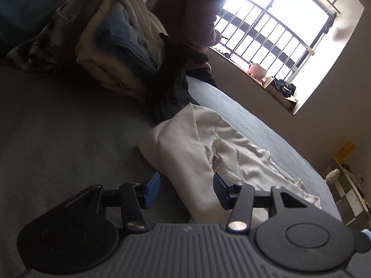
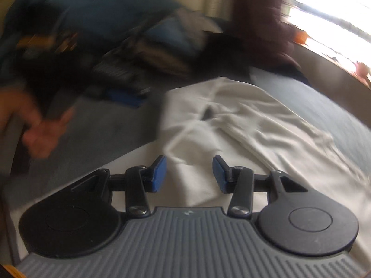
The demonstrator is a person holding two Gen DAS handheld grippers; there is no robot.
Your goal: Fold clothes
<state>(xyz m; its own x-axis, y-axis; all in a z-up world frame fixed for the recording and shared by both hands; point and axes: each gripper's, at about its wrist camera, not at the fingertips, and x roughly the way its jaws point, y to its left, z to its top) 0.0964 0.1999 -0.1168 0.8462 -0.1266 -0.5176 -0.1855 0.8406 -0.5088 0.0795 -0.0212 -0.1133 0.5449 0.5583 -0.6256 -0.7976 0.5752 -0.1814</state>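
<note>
The bed (image 1: 69, 125) carries everything: a pile of folded clothes (image 1: 111, 53) well behind the white garment (image 1: 190, 153), which lies part-folded and creased in front of both grippers. A person's hand (image 2: 39, 125) shows blurred to the garment's left in the right wrist view. The left gripper (image 1: 186, 188) is released, its pads straddling the garment's near folded edge without pinching it; the right gripper (image 2: 189, 175) is likewise released above the cloth, nothing between its pads. The garment looks light, soft and limp, likely to sag and slip, so a pinch at the thick folded edge or a corner seems best
</note>
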